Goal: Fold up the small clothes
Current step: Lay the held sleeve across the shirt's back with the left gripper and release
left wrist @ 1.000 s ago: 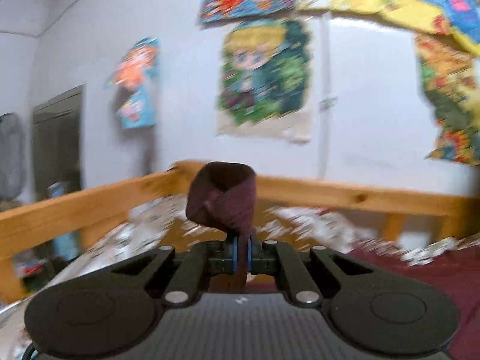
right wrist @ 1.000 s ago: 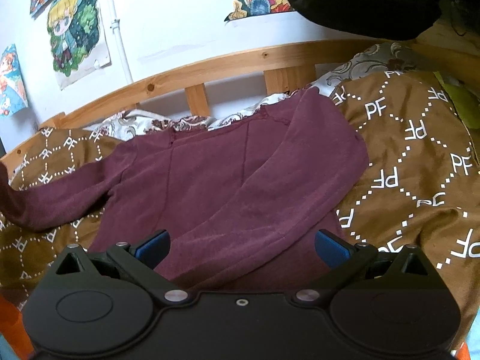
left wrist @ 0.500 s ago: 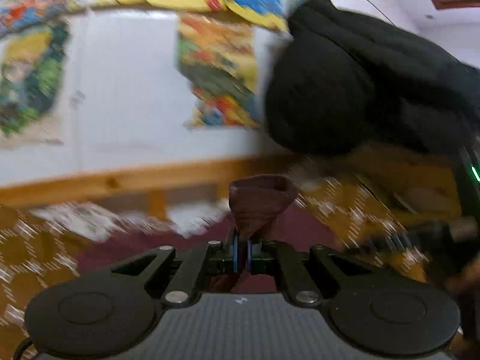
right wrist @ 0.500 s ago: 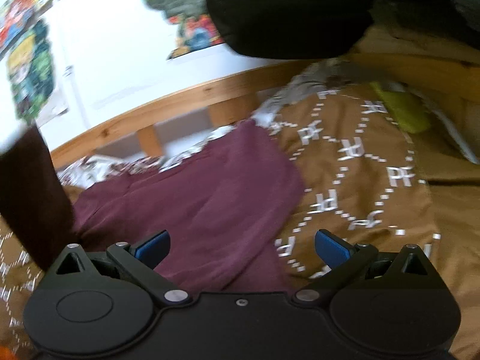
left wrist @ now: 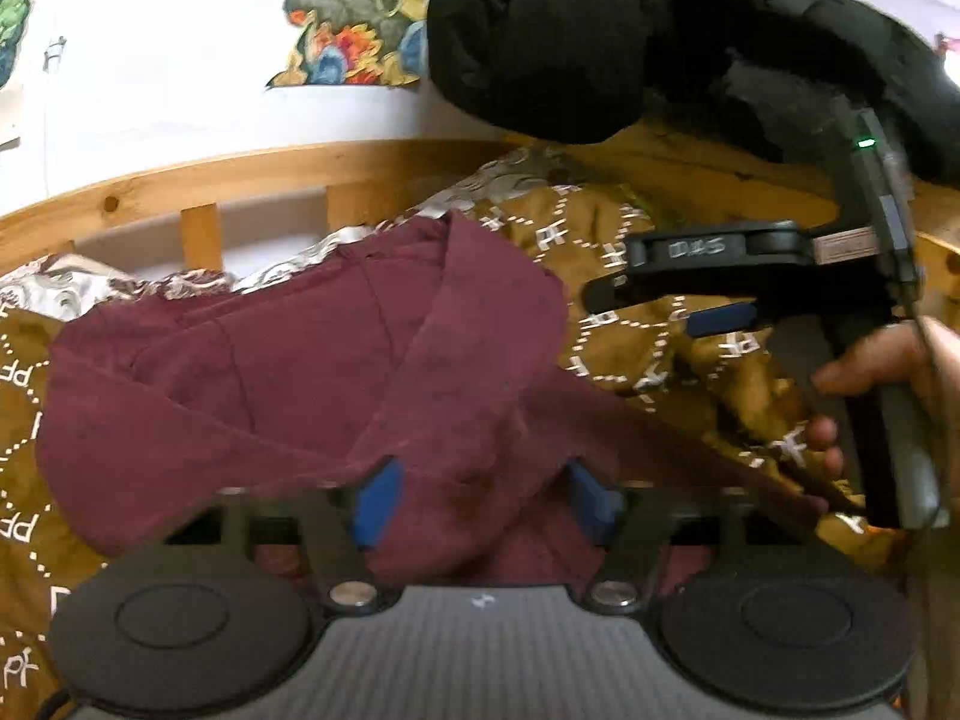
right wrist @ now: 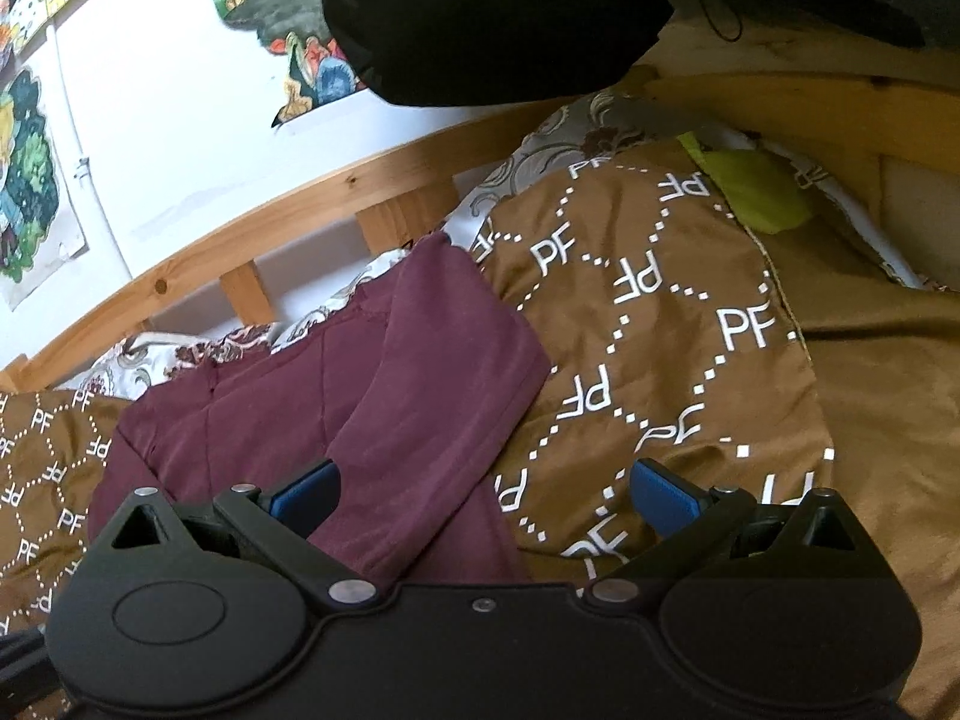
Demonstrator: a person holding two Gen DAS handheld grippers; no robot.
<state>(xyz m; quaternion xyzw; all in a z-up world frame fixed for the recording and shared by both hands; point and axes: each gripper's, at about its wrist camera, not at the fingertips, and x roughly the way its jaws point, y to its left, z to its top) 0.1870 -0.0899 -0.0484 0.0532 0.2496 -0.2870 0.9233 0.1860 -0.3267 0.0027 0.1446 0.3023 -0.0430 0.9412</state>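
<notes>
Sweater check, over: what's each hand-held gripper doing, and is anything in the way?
Left hand-held gripper open over sweater, sleeve draped between the blue pads. Right hand-held gripper open, holding nothing. Sweater partly folded on blanket. Nothing in the way.

We've got both wrist cams low over the bed (left wrist: pixel 600 252), looking toward the wooden rail (right wrist: pixel 372 180) and postered wall (left wrist: pixel 180 90). Left one sits closer in. Both catch the maroon top (left wrist: pixel 288 372) and brown PF blanket (right wrist: pixel 660 330).

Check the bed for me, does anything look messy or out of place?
Mostly no. The maroon sweater lies half-folded, sleeves crossed unevenly over its body. A lime-green item sits wedged beside the brown blanket; what it is, I cannot tell.
</notes>
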